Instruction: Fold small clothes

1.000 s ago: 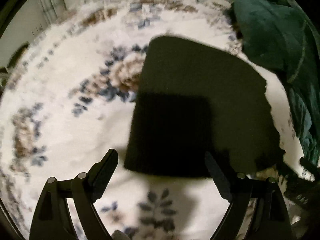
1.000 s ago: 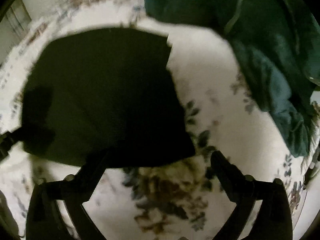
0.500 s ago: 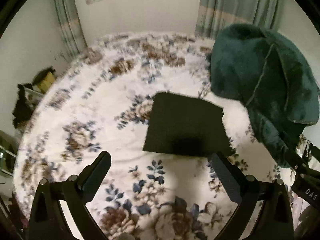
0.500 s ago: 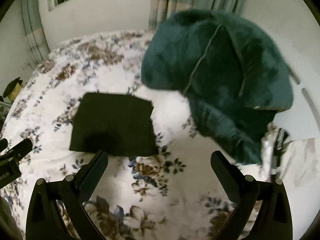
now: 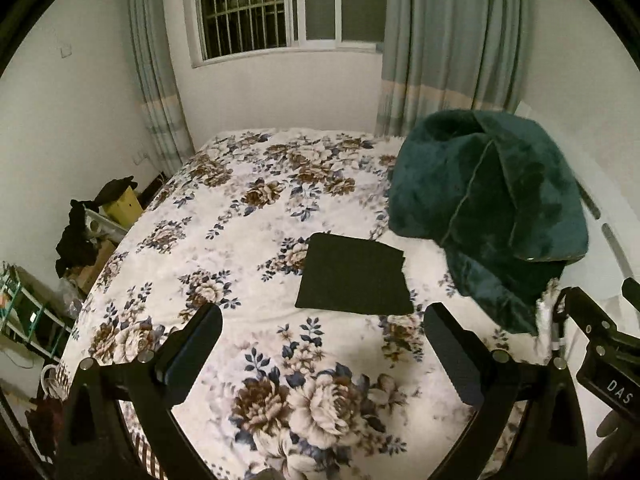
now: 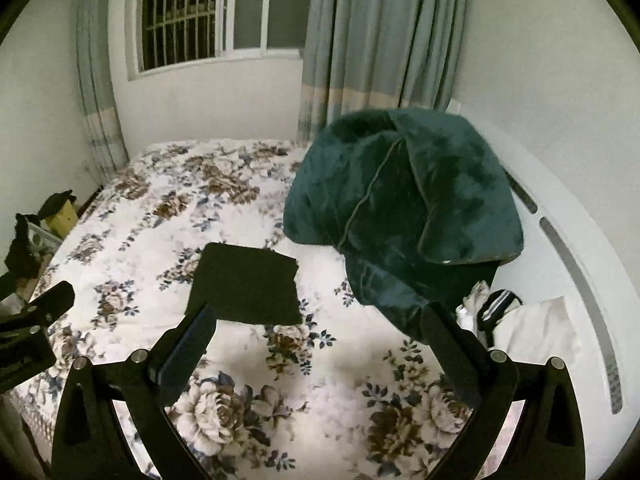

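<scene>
While both tongs [image 5: 322, 338] [image 6: 316, 338] gape empty, folded cloth [image 5: 354, 278] flat — striped garment [image 6: 498, 306] right view only.

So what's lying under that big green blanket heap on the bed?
At the green blanket's lower right edge, white cloth and a dark piece with white stripes poke out on the bed. Whatever else lies beneath the heap is covered.

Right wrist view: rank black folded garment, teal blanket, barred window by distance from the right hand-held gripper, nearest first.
1. Black folded garment: flat on the floral bedspread, just past the left finger of the right hand-held gripper.
2. Teal blanket: heaped to the right, its lower edge about as near as the garment, its bulk farther back.
3. Barred window: far wall, upper left.
</scene>
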The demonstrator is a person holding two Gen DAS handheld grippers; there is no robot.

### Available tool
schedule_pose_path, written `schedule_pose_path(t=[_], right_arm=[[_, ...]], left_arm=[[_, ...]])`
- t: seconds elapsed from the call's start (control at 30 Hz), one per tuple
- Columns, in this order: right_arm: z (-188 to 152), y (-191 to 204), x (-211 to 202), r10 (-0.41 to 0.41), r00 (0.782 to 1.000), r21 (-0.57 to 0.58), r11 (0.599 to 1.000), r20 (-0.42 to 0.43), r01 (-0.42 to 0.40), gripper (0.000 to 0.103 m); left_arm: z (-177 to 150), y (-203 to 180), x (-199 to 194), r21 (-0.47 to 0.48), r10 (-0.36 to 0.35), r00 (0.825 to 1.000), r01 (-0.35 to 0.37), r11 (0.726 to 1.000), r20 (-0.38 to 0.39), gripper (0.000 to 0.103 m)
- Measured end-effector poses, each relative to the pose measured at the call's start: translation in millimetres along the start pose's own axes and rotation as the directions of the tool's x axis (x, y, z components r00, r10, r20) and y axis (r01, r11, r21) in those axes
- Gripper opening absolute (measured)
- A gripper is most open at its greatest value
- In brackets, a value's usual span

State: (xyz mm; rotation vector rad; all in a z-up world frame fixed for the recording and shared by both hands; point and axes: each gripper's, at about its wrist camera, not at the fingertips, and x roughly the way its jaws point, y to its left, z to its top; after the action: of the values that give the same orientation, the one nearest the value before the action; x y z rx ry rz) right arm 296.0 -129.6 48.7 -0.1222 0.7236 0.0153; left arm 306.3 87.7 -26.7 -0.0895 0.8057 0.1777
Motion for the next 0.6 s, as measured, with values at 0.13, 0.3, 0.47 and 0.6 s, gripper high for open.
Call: schedule_pose_path(t=[0.13, 0.3, 0.47, 0.6], right_arm=[[-1.0, -8.2, -49.9, 0.008, 0.999, -0.001, 1.000, 0.043, -0.008, 0.103], [-6.5, -15.0, -97.7, 0.022, 0.997, -0.011, 1.000, 0.080, -0.021, 0.103], [-11.4, -19.5, -119.7, 0.030, 0.995, -0.020, 0.999, 0.097, -0.028, 0.103], [-12.0, -23.4, -125.4, 0.041, 0.994, -0.018, 0.999, 0.104, -0.040, 0.103]], left_arm=[[-4.8, -1.2, -32.6, -0.006, 0.002, 1.000, -0.002, 1.000, 0.029, 0.103], [-13.3, -4.7, -66.2, -0.004, 0.007, 0.998, -0.007, 1.000, 0.060, 0.103], [-19.3, -4.8, -85.4, -0.016, 0.007, 0.997, -0.006, 1.000, 0.080, 0.103], [-20.6, -1.1, -99.2, -0.034, 0.004, 0.994, 0.000, 0.999, 0.111, 0.103]])
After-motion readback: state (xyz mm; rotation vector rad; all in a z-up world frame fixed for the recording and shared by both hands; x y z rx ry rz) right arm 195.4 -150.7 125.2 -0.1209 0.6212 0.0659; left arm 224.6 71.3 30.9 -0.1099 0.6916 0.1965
